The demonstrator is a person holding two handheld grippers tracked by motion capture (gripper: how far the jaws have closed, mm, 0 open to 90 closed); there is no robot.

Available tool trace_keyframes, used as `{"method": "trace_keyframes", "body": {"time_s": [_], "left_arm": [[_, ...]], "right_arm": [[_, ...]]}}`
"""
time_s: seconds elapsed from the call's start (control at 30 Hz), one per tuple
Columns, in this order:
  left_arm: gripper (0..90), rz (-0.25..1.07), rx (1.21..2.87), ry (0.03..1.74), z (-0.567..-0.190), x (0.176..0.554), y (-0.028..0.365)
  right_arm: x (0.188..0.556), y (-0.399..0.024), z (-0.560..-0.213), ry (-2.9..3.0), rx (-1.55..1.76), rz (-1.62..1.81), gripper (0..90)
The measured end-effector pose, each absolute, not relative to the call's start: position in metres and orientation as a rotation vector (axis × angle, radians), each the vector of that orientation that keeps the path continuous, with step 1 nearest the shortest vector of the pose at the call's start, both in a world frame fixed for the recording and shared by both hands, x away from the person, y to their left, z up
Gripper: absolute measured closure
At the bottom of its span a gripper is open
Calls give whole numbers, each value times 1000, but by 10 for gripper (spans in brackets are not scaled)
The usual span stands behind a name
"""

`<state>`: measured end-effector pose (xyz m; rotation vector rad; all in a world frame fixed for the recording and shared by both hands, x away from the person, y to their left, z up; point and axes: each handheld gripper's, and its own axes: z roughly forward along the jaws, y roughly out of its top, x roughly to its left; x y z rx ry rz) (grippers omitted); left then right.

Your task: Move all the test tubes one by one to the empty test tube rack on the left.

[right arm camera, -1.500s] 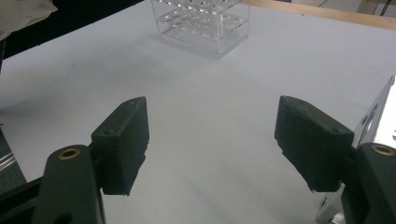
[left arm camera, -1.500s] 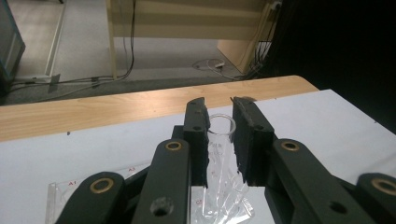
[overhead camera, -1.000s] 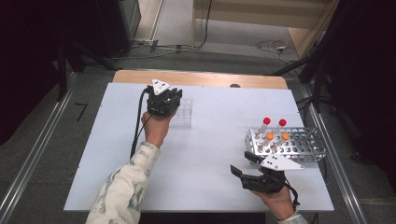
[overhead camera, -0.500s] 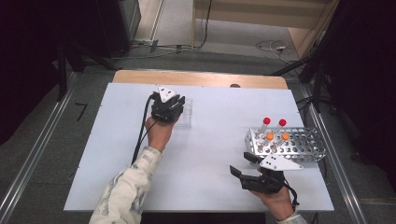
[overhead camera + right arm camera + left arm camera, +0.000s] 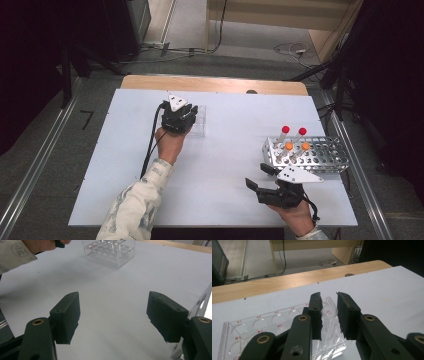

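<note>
My left gripper (image 5: pixel 192 116) hovers over the left end of a clear plastic tube rack (image 5: pixel 201 126) at the middle back of the table. In the left gripper view its jaws (image 5: pixel 329 293) stand almost together, with a thin slit between them and nothing in it. They sit above the clear rack (image 5: pixel 262 325), whose holes carry red labels. My right gripper (image 5: pixel 259 176) rests low at the front right, just left of a metal tube rack (image 5: pixel 325 157). The right gripper (image 5: pixel 113 302) is wide open over bare table.
The metal rack holds two red-capped tubes (image 5: pixel 285 129) and two orange-capped tubes (image 5: pixel 289 146) at its left end. The white table (image 5: pixel 225 165) ends in a wooden strip (image 5: pixel 215 84) at the back. The clear rack (image 5: pixel 110 251) and the other sleeve lie far ahead in the right gripper view.
My left hand has shifted slightly to the right and nearer, staying over the clear rack. The right hand has not moved.
</note>
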<state>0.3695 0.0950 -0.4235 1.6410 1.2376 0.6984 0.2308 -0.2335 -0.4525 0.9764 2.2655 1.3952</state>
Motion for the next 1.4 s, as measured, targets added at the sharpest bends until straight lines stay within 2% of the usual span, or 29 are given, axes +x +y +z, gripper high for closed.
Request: {"method": "trace_keyframes", "body": {"time_s": [0.2, 0.33, 0.43, 0.53, 0.6, 0.73, 0.87, 1.07, 1.4], "left_arm": [[709, 687, 1630, 1237, -422, 368, 99], [644, 643, 1623, 1230, -419, 365, 102], [536, 602, 1621, 1218, -416, 359, 104], [339, 561, 1608, 1231, -415, 353, 106], [275, 518, 1598, 1234, -416, 350, 108], [207, 489, 1605, 1224, -418, 343, 109], [152, 464, 1585, 1210, -419, 337, 112], [106, 499, 1586, 1200, -417, 328, 111], [90, 513, 1583, 1184, -416, 318, 110]], "right_arm": [[231, -233, -453, 2265, 978, 1395, 253], [231, -234, -453, 2260, 981, 1392, 248], [231, -237, -453, 2254, 989, 1389, 232], [232, -240, -452, 2239, 1005, 1382, 199], [233, -242, -452, 2229, 1021, 1377, 175], [234, -245, -452, 2221, 1036, 1367, 152], [234, -249, -451, 2204, 1050, 1362, 139], [234, -258, -449, 2183, 1072, 1367, 107], [232, -280, -446, 2118, 1126, 1338, 90]]}}
